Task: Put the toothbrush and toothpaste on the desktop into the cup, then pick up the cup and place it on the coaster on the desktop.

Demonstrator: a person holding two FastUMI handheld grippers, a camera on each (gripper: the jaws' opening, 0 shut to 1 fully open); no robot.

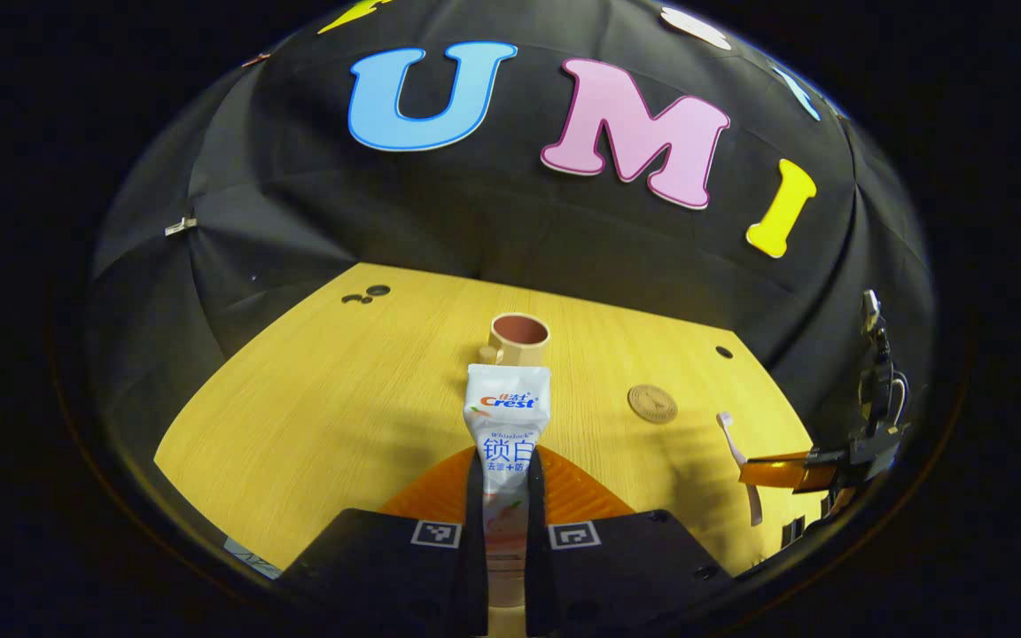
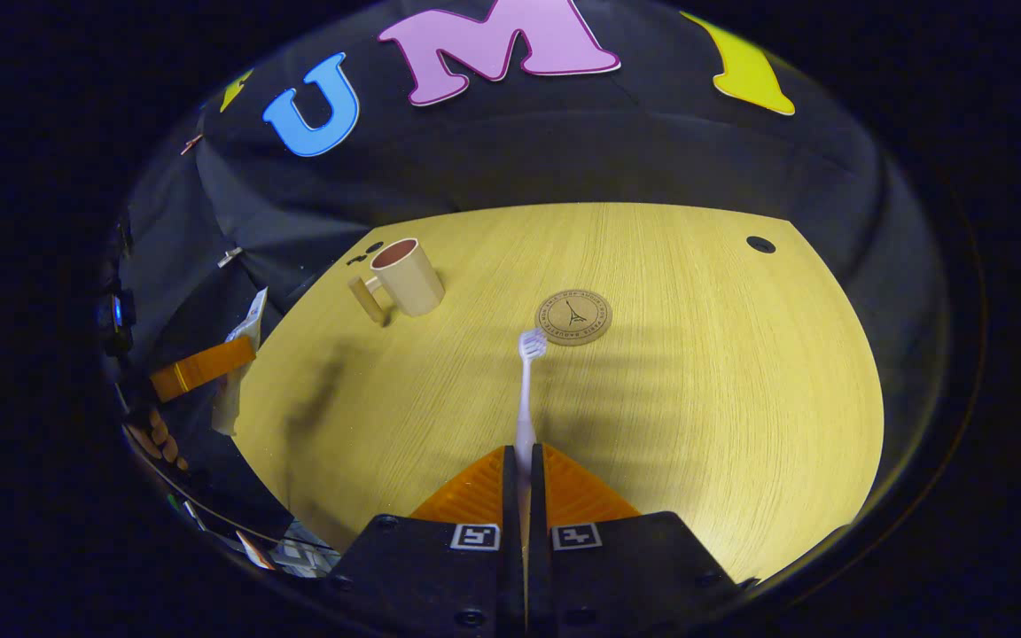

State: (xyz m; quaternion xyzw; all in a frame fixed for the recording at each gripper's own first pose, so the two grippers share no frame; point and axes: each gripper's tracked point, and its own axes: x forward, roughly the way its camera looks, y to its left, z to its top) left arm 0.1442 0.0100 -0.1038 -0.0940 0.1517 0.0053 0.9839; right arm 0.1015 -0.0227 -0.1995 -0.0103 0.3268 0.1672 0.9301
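My left gripper (image 1: 505,483) is shut on a white toothpaste tube (image 1: 507,416), which sticks forward above the wooden desktop (image 1: 342,399). A beige cup (image 1: 518,338) with a handle stands upright beyond the tube. A round brown coaster (image 1: 651,403) lies to its right. My right gripper (image 2: 524,478) is shut on a white toothbrush (image 2: 526,381), bristles pointing forward, raised over the desktop (image 2: 697,399). The coaster (image 2: 573,316) lies just beyond the bristles and the cup (image 2: 406,277) stands far left. The left gripper with the tube (image 2: 240,363) appears at the left edge; the right gripper with the toothbrush (image 1: 741,461) shows at the right.
Small dark holes mark the desktop at the far left (image 1: 367,294) and the far right (image 2: 759,244). Black cloth walls close the booth behind and beside the desk. A hand (image 2: 160,443) holds the left gripper at the desk's left edge.
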